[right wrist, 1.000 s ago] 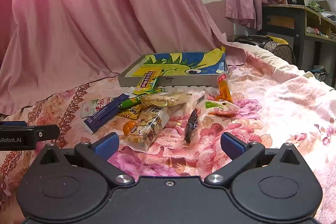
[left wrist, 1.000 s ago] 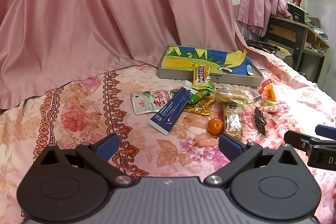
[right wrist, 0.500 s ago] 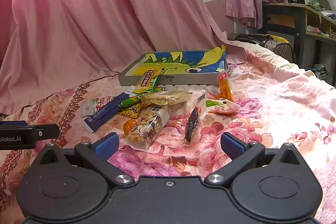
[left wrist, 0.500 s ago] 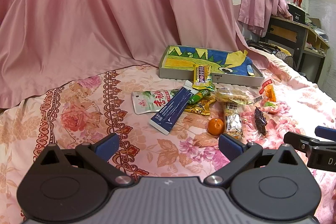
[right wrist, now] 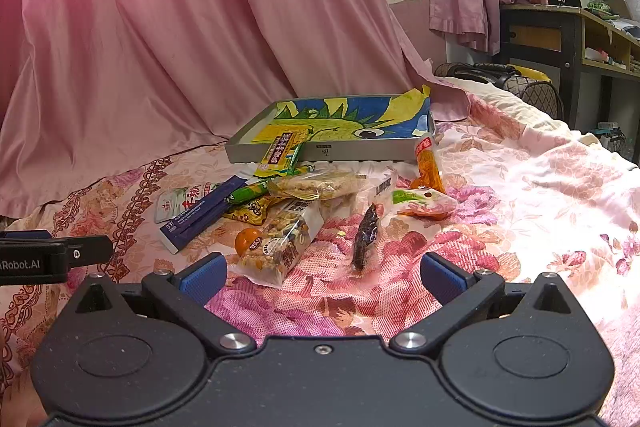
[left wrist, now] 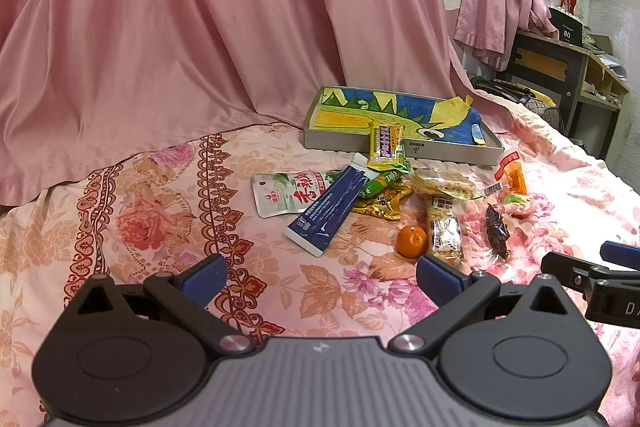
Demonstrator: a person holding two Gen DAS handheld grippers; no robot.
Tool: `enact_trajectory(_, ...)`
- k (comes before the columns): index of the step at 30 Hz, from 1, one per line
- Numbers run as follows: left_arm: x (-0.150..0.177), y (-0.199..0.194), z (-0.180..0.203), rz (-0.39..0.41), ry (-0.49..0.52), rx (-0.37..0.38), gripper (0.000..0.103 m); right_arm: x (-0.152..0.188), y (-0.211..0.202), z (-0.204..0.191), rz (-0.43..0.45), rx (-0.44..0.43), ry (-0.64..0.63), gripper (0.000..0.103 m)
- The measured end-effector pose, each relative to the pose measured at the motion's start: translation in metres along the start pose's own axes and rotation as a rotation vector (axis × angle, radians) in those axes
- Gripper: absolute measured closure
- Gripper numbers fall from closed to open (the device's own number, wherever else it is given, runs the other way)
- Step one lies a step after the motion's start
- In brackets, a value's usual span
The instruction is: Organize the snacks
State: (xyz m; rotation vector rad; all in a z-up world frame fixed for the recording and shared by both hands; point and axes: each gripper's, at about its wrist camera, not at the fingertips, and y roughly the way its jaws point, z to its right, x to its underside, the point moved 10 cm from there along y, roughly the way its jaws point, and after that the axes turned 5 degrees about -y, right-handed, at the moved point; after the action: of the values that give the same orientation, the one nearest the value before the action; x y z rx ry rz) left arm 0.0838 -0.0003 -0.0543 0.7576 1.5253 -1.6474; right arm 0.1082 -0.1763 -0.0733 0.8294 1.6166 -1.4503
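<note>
Snacks heaped on a floral bedspread point(left wrist: 168, 227), just in front of a shallow grey tray point(right wrist: 360, 151) lined with a blue-and-yellow drawing. Long blue packet point(left wrist: 332, 211) lying diagonally, near end toward the left gripper point(left wrist: 320, 275), far end up toward the tray, overlapping a white-and-green pouch point(left wrist: 280, 195). Yellow bar point(left wrist: 386, 143) propped lengthwise against the tray's front wall. Nut bar point(right wrist: 280, 239) pointing roughly straight at the right gripper point(right wrist: 324, 273), with a small orange point(right wrist: 246, 239) touching its left side and a dark slim packet point(right wrist: 364, 237) just to its right, also end-on. Orange-red packet point(right wrist: 428, 163) leaning at the tray's right corner. Open bedspread left of the heap and off to the right; pink curtain point(left wrist: 200, 27) close behind the tray. Both grippers empty, fingers spread wide, hovering short of the heap's near edge.
</note>
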Motion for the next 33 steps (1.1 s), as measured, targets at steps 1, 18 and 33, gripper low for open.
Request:
enact_trajectory(1,0.000,0.000,0.000,0.000,0.000,0.000,0.000,0.001,0.000,0.000,0.000,0.000,0.000,0.001)
enact_trajectory(18,0.001,0.002,-0.009,-0.002,-0.002,-0.007,0.000,0.003,0.002,-0.002,-0.011,-0.003,-0.013,0.001)
enact_trajectory(33,0.005,0.020,-0.006,-0.070,0.010,-0.068,0.000,0.002,0.012,0.005,-0.086,-0.032,0.028,0.001)
